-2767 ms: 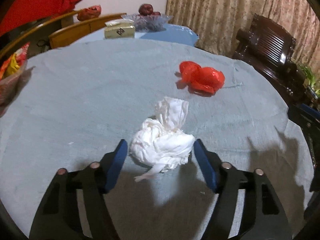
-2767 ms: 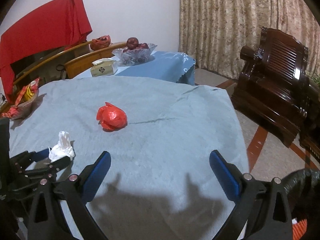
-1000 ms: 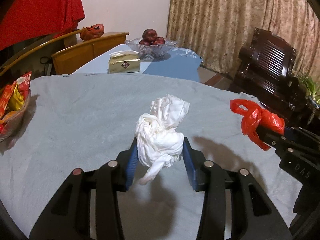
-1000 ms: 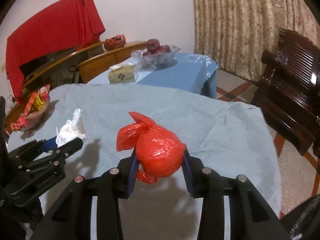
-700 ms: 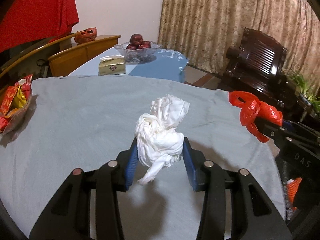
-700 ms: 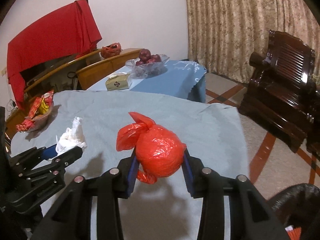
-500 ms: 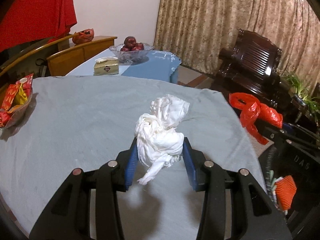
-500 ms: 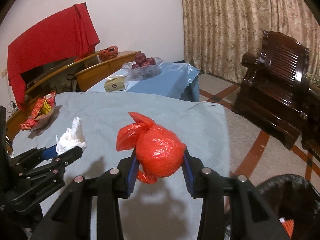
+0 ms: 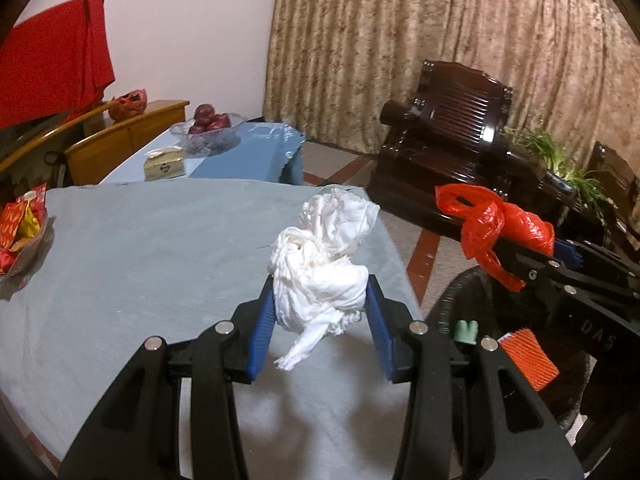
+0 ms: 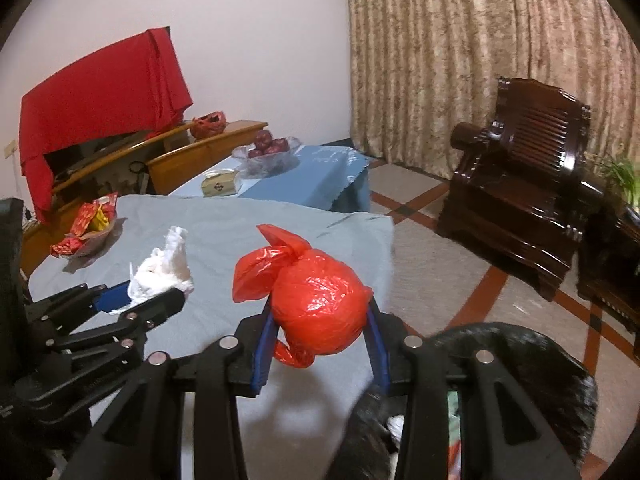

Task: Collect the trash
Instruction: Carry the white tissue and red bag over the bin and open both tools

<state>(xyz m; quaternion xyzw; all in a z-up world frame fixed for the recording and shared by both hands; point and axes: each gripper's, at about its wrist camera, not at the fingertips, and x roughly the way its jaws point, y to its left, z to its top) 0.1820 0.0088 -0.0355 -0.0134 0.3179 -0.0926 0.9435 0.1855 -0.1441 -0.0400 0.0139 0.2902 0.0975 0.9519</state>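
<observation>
Taking the grey-clothed table (image 9: 140, 248) as the landmark and reading from its left: a bowl of snack packets (image 9: 20, 228) sat at the table's far left edge, well apart from the work. Over the table's right-hand part, clear of the cloth, the left gripper (image 9: 320, 312) had its blue pads pressed on either side of a crumpled white tissue wad (image 9: 324, 264), a loose tail hanging below. Just right of it, at the table's right edge, the right gripper (image 10: 320, 324) held a knotted red plastic bag (image 10: 316, 300), jaws narrowed on the bag's round body. Beyond that edge, lower down on the floor side, stood a black trash bin (image 10: 500, 356) already holding some litter, including an orange ribbed scrap (image 9: 528, 352).

The step in hand looked like the carry to the bin. To do it well, I would judge that each load should be brought fully over the bin's mouth before the jaws part, right gripper first since it was nearer. The tissue is light and may cling to a pad, so a wide release would help. The two grippers were close together and should keep apart.
</observation>
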